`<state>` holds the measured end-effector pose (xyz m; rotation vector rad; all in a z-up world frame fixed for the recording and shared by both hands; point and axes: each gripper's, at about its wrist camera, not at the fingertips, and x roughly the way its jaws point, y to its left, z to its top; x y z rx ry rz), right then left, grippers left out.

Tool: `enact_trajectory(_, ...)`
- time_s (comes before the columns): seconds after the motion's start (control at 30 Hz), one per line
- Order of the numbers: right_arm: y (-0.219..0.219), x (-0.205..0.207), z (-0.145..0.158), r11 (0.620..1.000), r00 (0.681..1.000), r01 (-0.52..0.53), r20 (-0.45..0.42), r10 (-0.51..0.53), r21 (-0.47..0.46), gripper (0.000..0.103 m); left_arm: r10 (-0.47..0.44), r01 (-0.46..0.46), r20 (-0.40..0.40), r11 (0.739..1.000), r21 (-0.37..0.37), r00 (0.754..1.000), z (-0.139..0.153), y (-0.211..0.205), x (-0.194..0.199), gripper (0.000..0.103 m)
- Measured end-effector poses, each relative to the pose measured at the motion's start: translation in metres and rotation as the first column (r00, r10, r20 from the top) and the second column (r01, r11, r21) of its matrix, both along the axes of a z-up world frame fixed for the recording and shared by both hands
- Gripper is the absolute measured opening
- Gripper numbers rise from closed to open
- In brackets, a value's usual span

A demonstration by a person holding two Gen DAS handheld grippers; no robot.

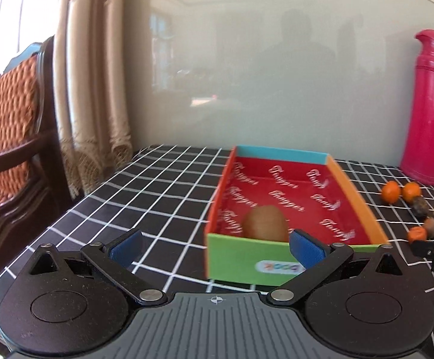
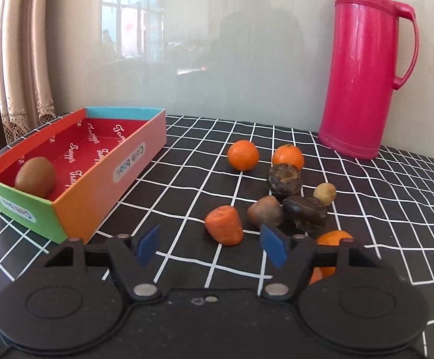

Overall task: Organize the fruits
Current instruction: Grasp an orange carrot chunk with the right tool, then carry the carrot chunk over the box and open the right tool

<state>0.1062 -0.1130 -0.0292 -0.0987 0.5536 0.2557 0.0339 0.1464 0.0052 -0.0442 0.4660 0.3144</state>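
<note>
A colourful cardboard box (image 1: 351, 191) with a red inside stands on the checked tablecloth; it also shows in the right wrist view (image 2: 103, 188). A brown kiwi (image 1: 265, 222) lies in its near end, also seen from the right (image 2: 35, 176). My left gripper (image 1: 217, 246) is open and empty, just in front of the box. My right gripper (image 2: 211, 246) is open and empty, just short of a pile of fruits: an orange lump (image 2: 224, 229), a brown fruit (image 2: 265, 211), two dark fruits (image 2: 285, 178), two oranges (image 2: 243, 155) and a small tan one (image 2: 324, 193).
A tall pink thermos (image 2: 363, 68) stands at the back right against the glossy wall. The table's left edge (image 1: 76, 203) borders a curtain and a wooden chair (image 1: 13, 137). Another orange (image 2: 333, 237) lies partly behind my right finger.
</note>
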Motion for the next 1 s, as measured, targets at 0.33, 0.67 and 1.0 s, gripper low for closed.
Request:
enact_trajectory(0.33, 0.007, 0.028, -0.009, 0.998, 0.997, 0.046, -0.06, -0.048, -0.034, 0.039, 0.035, -0.035, -0.023, 0.999, 0.0, 0.999, -0.005, 0.021, -0.001, 0.103)
enact_trajectory(0.67, 0.016, 0.027, -0.008, 0.998, 0.998, 0.046, -0.043, -0.048, -0.048, 0.031, 0.057, -0.057, -0.017, 0.998, -0.012, 0.998, -0.006, 0.033, -0.005, 0.103)
enact_trajectory(1.0, 0.028, 0.011, 0.009, 1.0, 1.0, 0.014, 0.016, -0.013, -0.015, 0.031, 0.052, -0.052, -0.009, 0.999, 0.002, 0.999, -0.005, 0.033, -0.009, 0.103)
